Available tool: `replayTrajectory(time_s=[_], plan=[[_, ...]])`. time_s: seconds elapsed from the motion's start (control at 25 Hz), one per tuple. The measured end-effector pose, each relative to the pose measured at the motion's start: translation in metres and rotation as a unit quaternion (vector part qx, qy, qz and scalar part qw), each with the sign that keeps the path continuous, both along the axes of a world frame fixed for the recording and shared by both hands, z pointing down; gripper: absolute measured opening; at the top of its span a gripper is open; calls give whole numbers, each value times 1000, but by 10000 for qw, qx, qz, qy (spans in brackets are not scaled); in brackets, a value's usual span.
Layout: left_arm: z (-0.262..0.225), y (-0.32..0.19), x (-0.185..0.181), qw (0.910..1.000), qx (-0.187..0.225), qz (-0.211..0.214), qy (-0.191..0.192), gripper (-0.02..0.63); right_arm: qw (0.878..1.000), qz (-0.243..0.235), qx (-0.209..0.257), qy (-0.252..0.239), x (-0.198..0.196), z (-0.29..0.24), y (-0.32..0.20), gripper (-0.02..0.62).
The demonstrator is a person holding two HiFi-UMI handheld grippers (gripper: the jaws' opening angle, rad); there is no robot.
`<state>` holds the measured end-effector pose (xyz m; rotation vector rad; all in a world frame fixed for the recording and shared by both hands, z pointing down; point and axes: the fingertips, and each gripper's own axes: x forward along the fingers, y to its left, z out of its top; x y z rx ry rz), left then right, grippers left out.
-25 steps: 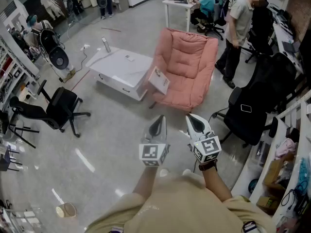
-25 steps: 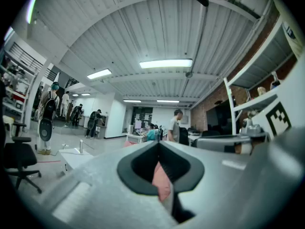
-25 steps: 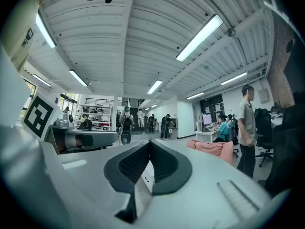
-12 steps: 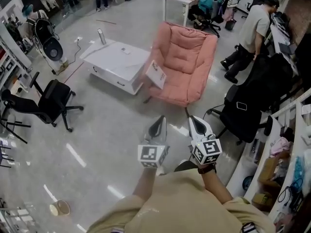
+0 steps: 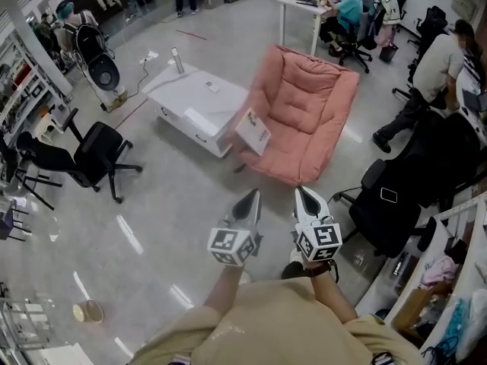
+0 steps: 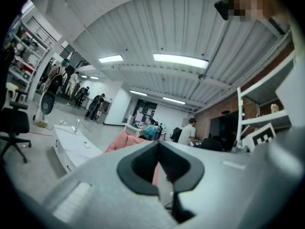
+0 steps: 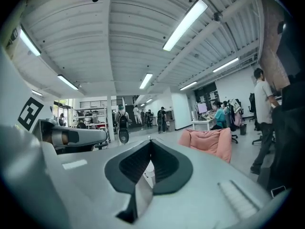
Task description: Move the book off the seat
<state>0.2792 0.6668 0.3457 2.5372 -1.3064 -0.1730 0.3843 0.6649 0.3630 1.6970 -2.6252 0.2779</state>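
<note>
A white book leans at the front left corner of the pink armchair, against its seat edge. My two grippers are held side by side over the floor, well short of the chair, and both point toward it. The left gripper is shut with nothing in it, and so is the right gripper. In the left gripper view the left gripper shows its jaws closed together, with the armchair far beyond. In the right gripper view the right gripper is closed too, and the armchair stands off to the right.
A low white table with a bottle stands left of the armchair. A black office chair is at the left, another black chair at the right. A fan, a cup on the floor and people at desks are around.
Both grippers have shifted a little with the person, still side by side. The armchair sits slightly further right in view. The standing person at the right has moved off to the right.
</note>
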Motion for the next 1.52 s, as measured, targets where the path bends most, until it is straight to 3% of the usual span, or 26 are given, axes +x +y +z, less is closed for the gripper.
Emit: replayTrajectory(time_s=[0.36, 0.72, 1.0, 1.32, 1.52], plan=[[-15, -68, 102, 9972, 430, -411, -446, 0, 9959, -745, 447, -241, 91, -20, -86, -5], [1, -117, 122, 9940, 329, -597, -854, 0, 9862, -1437, 6, -818, 91, 6, -137, -5], [33, -199, 102, 9950, 136, -390, -908, 2, 9888, -1375, -290, -495, 79, 29, -213, -3], [54, -309, 25, 9966, -23, -313, -766, 2, 9885, -1335, -649, 290, 35, 43, -325, 6], [101, -346, -25, 9957, -523, -457, -619, 2, 9836, -1484, -870, 537, 13, 65, -372, 6]])
